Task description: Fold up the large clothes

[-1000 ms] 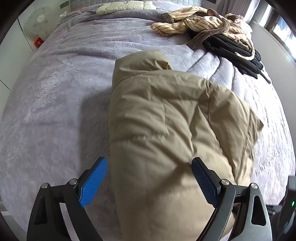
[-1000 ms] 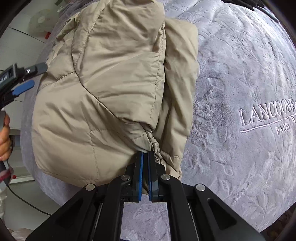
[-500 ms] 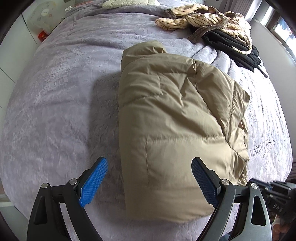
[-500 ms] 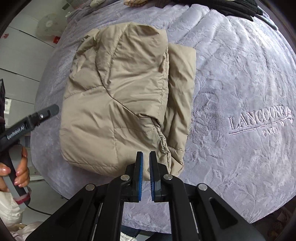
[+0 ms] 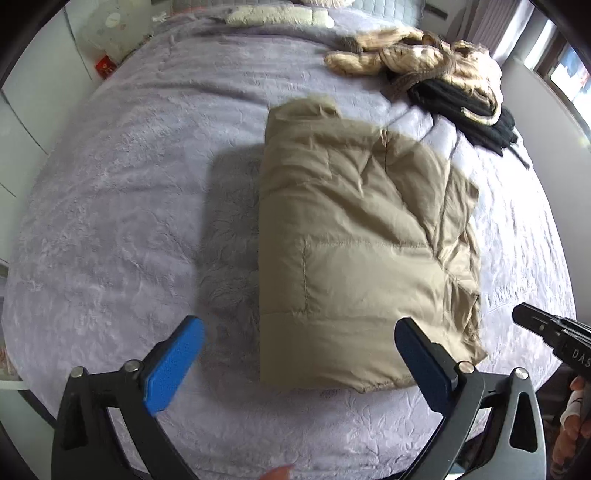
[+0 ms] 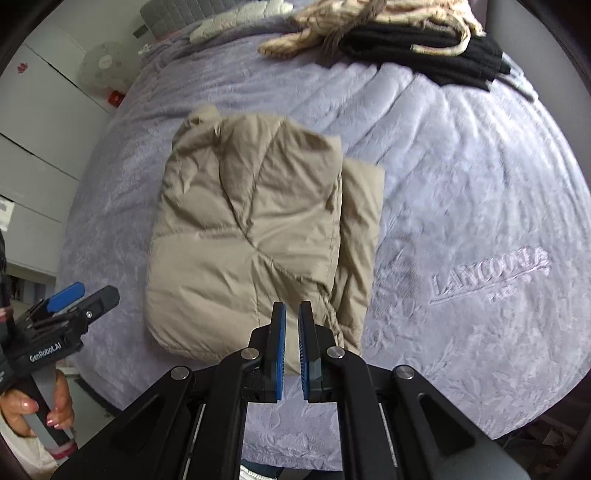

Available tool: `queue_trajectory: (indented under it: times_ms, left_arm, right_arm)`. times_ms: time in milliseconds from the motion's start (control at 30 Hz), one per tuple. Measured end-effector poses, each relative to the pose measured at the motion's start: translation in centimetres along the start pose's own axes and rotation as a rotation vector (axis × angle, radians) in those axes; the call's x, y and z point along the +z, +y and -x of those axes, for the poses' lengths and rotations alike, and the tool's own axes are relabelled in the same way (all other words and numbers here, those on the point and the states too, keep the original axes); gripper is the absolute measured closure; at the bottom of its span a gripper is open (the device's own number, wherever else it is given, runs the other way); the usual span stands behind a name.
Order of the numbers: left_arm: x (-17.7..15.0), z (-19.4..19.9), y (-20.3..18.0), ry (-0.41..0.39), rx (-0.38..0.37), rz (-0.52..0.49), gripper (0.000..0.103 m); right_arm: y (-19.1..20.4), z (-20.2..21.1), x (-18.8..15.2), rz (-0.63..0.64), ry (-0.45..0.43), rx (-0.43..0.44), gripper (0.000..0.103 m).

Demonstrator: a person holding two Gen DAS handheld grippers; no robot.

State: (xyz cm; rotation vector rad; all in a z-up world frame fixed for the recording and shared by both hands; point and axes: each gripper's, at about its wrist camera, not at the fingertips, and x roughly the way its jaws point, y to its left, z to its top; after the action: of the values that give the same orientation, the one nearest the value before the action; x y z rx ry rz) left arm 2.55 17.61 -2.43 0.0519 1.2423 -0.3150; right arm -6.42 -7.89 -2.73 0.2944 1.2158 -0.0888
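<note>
The near edge of the folded jacket (image 6: 251, 236) is hidden behind the right gripper (image 6: 291, 350) in the right wrist view. The striped garment (image 6: 332, 14) is cut off by the top edge there, and its pattern is smeared by blur. Part of the black clothing (image 5: 465, 107) is covered by the striped garment in the left wrist view. The embroidered lettering (image 5: 511, 291) is too blurred to be read there. Only the tip of the right gripper (image 5: 554, 332) is shown; the rest is cut off by the frame.

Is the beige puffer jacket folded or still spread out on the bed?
Folded. The beige puffer jacket lies as a compact layered rectangle on the bed, with a narrower layer showing along one side; neither gripper touches it.
</note>
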Motion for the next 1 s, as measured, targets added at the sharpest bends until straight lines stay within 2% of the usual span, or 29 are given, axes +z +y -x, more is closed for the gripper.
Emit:
queue_trajectory:
  times_ms: [33,67,100,133,167,200,333,367,400,467,600,700,1000]
  left_arm:
    - [0.1,0.6,0.1,-0.015,0.0,0.007,0.0]
    - [0.3,1.1,0.2,-0.027,-0.001,0.014,0.0]
    - [0.4,1.5,0.2,-0.037,-0.002,0.02,0.0]
    - [0.7,2.2,0.2,-0.052,-0.003,0.025,0.0]
    - [0.8,2.7,0.2,-0.065,-0.001,0.025,0.0]
    - [0.9,3.3,0.1,-0.081,0.007,0.025,0.0]
    - [0.9,5.1,-0.3,-0.138,0.018,0.027,0.0]
    - [0.8,5.5,-0.5,-0.152,0.03,0.024,0.0]
    - [0.7,5.9,-0.6,-0.164,0.044,0.022,0.0]
    - [0.5,6.5,-0.9,-0.19,0.068,0.02,0.0]
    - [0.5,7.5,-1.0,-0.229,0.098,0.029,0.0]
    - [0.4,7.9,-0.9,-0.227,0.094,0.042,0.0]
    - [-0.4,8.0,-1.1,-0.227,0.134,0.044,0.0]
  right_arm:
    - [0.3,0.8,0.2,0.003,-0.026,-0.005,0.095]
    - [0.5,1.5,0.5,0.005,-0.049,-0.011,0.09]
    - [0.8,2.1,0.7,0.008,-0.072,-0.017,0.069]
    - [1.1,2.7,1.0,0.012,-0.093,-0.022,0.053]
    - [1.4,3.3,1.1,0.017,-0.119,-0.025,0.025]
    - [1.7,4.1,1.2,0.026,-0.148,-0.025,0.021]
    - [3.1,5.6,1.3,0.068,-0.203,-0.063,0.018]
    - [3.3,5.9,1.3,0.074,-0.211,-0.075,0.012]
    - [3.4,6.0,1.2,0.078,-0.222,-0.086,0.0]
    - [3.6,6.5,1.1,0.078,-0.266,-0.097,0.0]
    - [3.4,6.6,1.3,0.056,-0.283,-0.13,0.0]
    - [3.3,6.7,1.4,0.042,-0.295,-0.159,0.0]
    - [3.3,6.7,1.3,0.045,-0.292,-0.175,0.0]
